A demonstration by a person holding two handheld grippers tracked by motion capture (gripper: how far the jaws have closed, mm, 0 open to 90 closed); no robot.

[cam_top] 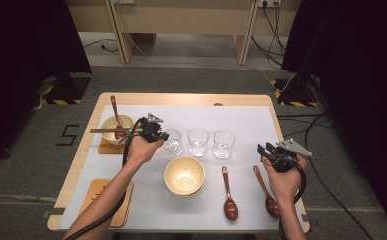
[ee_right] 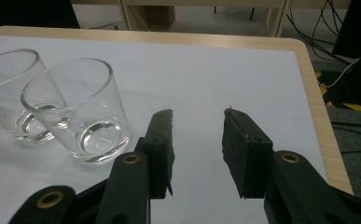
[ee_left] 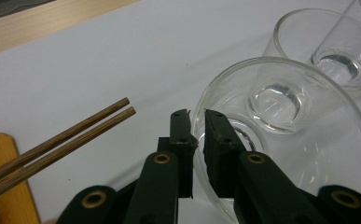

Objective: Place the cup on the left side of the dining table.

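Note:
Three clear glasses stand in a row mid-table. My left gripper (cam_top: pixel 157 132) is shut on the rim of the leftmost glass (cam_top: pixel 173 143). In the left gripper view one jaw is outside and one inside the wall of this glass (ee_left: pixel 308 154), at my left gripper (ee_left: pixel 197 114). The middle glass (cam_top: pixel 198 141) and the right glass (cam_top: pixel 224 143) stand free. My right gripper (cam_top: pixel 266 148) hovers at the table's right side, open and empty. In its own view my right gripper (ee_right: pixel 199 116) points at bare white mat beside the nearest glass (ee_right: pixel 85 116).
A cream bowl (cam_top: pixel 184 175) sits in front of the glasses, with two brown spoons (cam_top: pixel 229 197) (cam_top: pixel 267 195) to its right. At the left, a bowl (cam_top: pixel 112 125) on a coaster holds a spoon and chopsticks (ee_left: pixel 75 135). Wooden coasters (cam_top: pixel 106 200) lie at the front left.

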